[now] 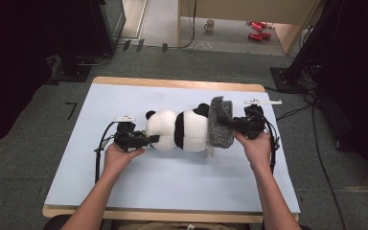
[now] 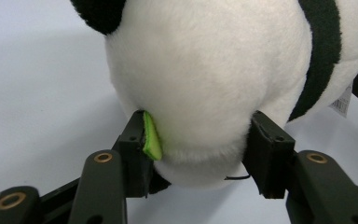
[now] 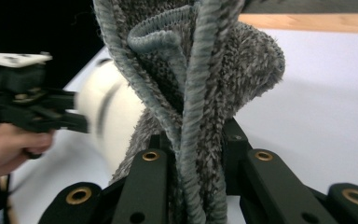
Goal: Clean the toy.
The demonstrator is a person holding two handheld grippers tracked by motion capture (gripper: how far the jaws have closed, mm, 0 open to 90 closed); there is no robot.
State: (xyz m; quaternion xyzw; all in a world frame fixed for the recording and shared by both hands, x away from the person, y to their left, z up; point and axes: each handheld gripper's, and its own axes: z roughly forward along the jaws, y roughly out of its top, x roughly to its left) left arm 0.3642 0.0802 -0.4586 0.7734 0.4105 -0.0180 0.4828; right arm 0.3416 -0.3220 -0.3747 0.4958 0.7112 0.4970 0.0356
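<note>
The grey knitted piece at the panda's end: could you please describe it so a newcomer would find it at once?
On the pale blue table lies a black-and-white plush panda. Over its right-hand end sits a fuzzy grey knitted piece, bunched between the jaws of the right gripper. It is the one grey, ribbed-edged fabric there, unlike the smooth plush beside it.

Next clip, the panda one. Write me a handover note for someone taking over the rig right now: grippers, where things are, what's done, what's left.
Left gripper: jaws on either side of the toy panda's white head end, pads touching the fur; I would not count on a firm hold.
Right gripper: shut on a bunched fold of the grey knit hat.
Where things are: the panda lies on its side mid-table; the hat sits over its right-hand end.
Done: hat is partly over that end of the panda.
Left: whether the hat is going on or coming off cannot be told; check the left hold before pulling further.
</note>
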